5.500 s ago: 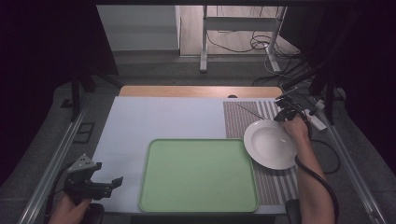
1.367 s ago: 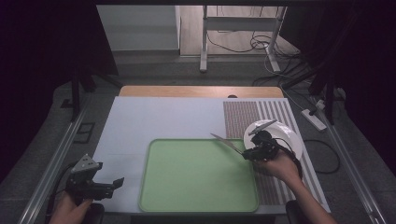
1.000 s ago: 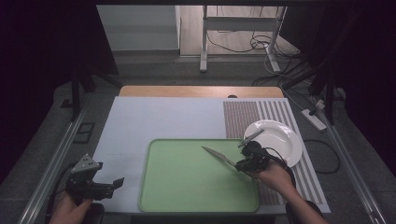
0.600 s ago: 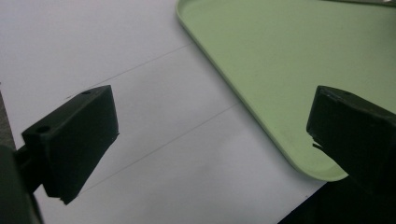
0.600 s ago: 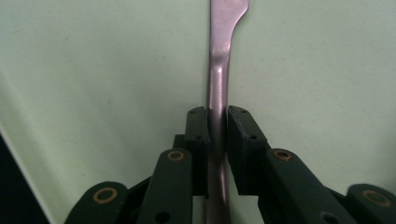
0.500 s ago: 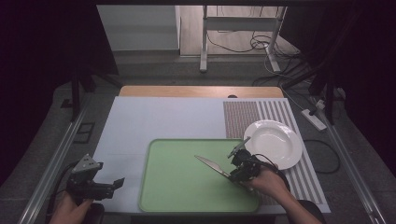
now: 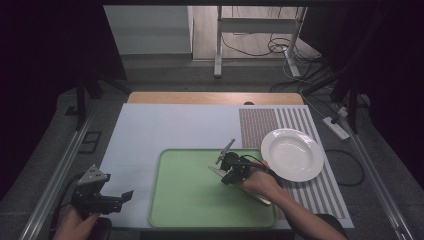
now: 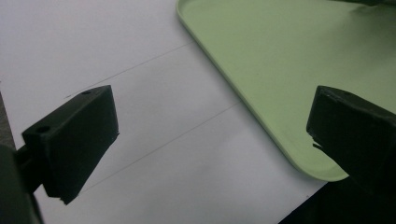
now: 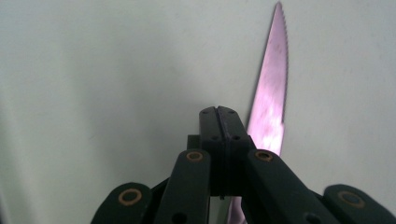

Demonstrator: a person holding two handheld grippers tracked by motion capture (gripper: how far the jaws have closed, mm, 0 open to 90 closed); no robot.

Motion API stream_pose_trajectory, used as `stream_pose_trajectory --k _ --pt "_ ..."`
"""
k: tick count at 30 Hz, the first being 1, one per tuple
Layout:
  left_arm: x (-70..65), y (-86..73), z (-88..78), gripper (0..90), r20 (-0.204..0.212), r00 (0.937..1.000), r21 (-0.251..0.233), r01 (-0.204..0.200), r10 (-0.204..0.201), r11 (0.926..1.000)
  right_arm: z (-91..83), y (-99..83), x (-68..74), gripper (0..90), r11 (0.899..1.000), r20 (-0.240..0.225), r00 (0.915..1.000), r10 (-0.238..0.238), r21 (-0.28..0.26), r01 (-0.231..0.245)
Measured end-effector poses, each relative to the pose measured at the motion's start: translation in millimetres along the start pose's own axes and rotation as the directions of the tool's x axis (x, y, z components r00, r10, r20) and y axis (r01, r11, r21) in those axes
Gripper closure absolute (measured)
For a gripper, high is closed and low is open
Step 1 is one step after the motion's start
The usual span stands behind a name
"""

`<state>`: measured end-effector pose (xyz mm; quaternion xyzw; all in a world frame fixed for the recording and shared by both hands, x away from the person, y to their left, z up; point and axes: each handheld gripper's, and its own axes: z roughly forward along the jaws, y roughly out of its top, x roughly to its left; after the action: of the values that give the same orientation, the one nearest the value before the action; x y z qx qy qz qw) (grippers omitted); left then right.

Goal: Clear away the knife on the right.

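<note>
A serrated table knife (image 9: pixel 271 93) lies on the green tray (image 7: pixel 190 200), its blade tip (image 7: pixel 216 171) poking out to the left of my right gripper (image 7: pixel 224 174). In the right gripper view that gripper (image 9: pixel 218 112) hangs just above the tray (image 9: pixel 93 70). Its jaws have just been closing and now stand shut flat against each other with nothing between them. The blade passes beside and under them. My left gripper (image 7: pixel 121 200) rests at the table's front left corner. In its own view it (image 8: pixel 210 135) is open wide and holds nothing, over the white mat beside the tray's corner (image 8: pixel 261 70).
A white plate (image 7: pixel 292 154) sits right of the tray on a striped mat (image 7: pixel 260 125). The white mat (image 7: pixel 170 125) covers the table behind and left of the tray. A wooden strip (image 7: pixel 215 97) marks the far edge, and metal rails run along both sides.
The right hand came leftward from the plate, carrying the knife over the tray's middle and lower. The left hand and its gripper stayed where they were.
</note>
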<state>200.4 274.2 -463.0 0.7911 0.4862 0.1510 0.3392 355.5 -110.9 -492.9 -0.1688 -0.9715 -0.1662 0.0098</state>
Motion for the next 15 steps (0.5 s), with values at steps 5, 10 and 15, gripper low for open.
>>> stream_pose_trajectory --k 5,10,15 --pt "-0.1 0.0 0.0 2.4 0.000 1.0000 0.000 -0.001 0.001 1.0000 7.0 6.4 -7.6 90.0 1.000 0.022 0.9996 -0.018 0.021 0.018" --pt "-0.5 0.0 0.0 2.4 -0.001 1.0000 0.001 -0.003 0.003 1.0000 3.3 -2.1 -16.1 90.0 0.999 0.027 0.9989 -0.039 0.009 0.039" --pt "-0.7 0.1 0.1 2.4 -0.002 1.0000 0.002 -0.004 0.004 1.0000 -1.6 -11.8 -27.3 90.0 1.000 0.058 0.9983 -0.006 0.004 0.005"
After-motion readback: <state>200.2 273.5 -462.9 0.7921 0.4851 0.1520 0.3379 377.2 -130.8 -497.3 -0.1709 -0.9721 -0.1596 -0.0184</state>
